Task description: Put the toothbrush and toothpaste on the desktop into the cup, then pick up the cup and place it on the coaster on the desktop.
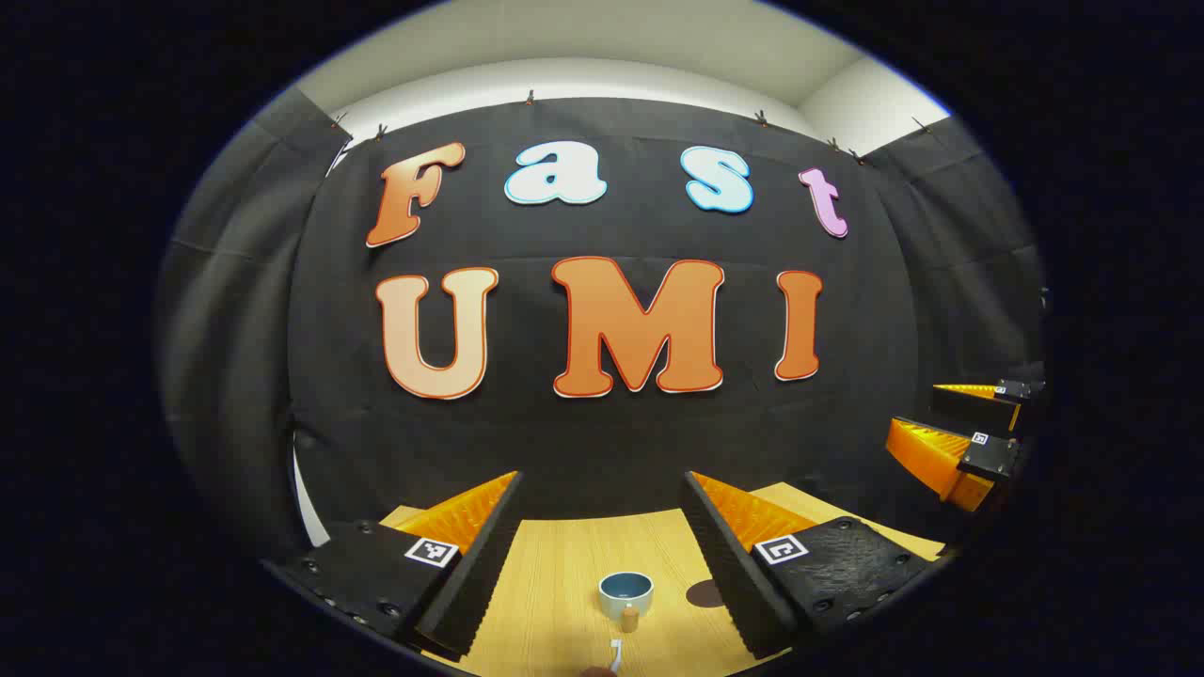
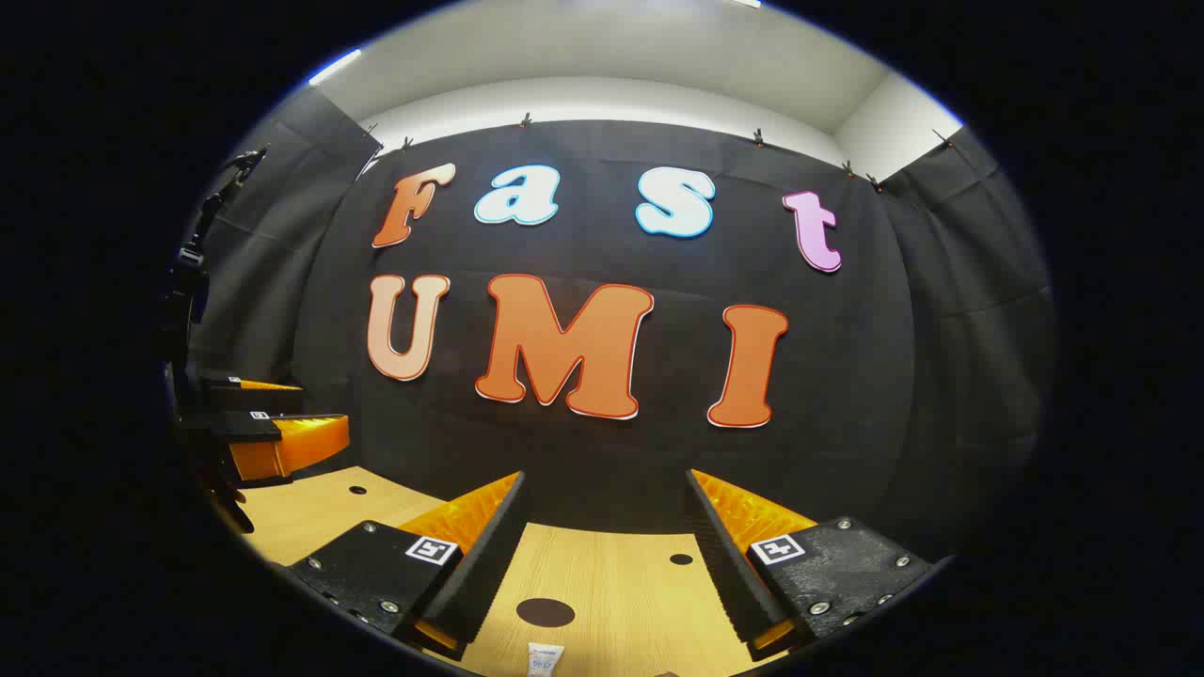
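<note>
My left gripper (image 1: 602, 527) hangs above the wooden desk (image 1: 564, 564) with its jaws spread wide and nothing between them. Between its fingers, near the bottom of the left gripper view, the cup (image 1: 625, 594) stands upright on the desk, blue inside and pale outside. Just nearer than the cup lies the white toothbrush (image 1: 616, 653). The dark round coaster (image 1: 704, 593) sits just right of the cup, partly behind my finger. Far right in that view I see my right gripper (image 1: 978, 442). In the right gripper view, its jaws are also wide and empty, with the coaster between them and the toothpaste (image 2: 545, 658) nearer, at the bottom edge.
</note>
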`<action>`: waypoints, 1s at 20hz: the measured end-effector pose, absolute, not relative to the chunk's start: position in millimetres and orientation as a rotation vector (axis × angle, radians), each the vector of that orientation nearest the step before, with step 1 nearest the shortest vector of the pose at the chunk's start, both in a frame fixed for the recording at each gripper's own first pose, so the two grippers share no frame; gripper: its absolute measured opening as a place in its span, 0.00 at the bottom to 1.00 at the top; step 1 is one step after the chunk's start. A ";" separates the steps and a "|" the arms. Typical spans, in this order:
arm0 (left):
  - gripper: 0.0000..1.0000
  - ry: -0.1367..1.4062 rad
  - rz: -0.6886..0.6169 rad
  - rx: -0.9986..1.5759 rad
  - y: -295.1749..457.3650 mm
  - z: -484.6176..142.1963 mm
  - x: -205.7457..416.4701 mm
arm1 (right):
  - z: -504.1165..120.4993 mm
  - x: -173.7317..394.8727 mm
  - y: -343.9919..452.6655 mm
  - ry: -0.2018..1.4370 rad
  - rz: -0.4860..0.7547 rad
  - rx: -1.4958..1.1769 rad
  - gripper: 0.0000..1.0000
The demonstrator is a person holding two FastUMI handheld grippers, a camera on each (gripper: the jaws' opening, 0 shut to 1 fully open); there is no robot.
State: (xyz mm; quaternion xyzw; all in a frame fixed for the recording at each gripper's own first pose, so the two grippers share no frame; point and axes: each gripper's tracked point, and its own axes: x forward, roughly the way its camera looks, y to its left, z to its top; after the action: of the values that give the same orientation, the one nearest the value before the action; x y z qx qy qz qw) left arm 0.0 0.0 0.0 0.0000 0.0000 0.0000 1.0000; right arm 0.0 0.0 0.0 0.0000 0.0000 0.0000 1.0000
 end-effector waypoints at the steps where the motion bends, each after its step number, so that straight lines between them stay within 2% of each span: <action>1: 1.00 0.011 0.012 -0.001 -0.6 -2.7 1.6 | -3.2 2.2 -1.2 0.009 0.009 0.000 0.97; 7: 0.98 0.030 0.067 -0.001 -6.4 -12.3 14.5 | -15.3 18.5 2.4 0.041 0.088 -0.007 0.97; 20: 0.99 0.095 0.067 -0.032 -18.2 -37.8 31.4 | -37.1 32.0 7.8 0.090 0.136 -0.001 0.98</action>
State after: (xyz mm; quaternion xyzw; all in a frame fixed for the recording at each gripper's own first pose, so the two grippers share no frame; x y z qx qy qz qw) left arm 31.4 -18.2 -37.8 -0.0159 0.0475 0.0333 0.9982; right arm 32.0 7.8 -37.1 -0.0007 0.0448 0.0678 0.9967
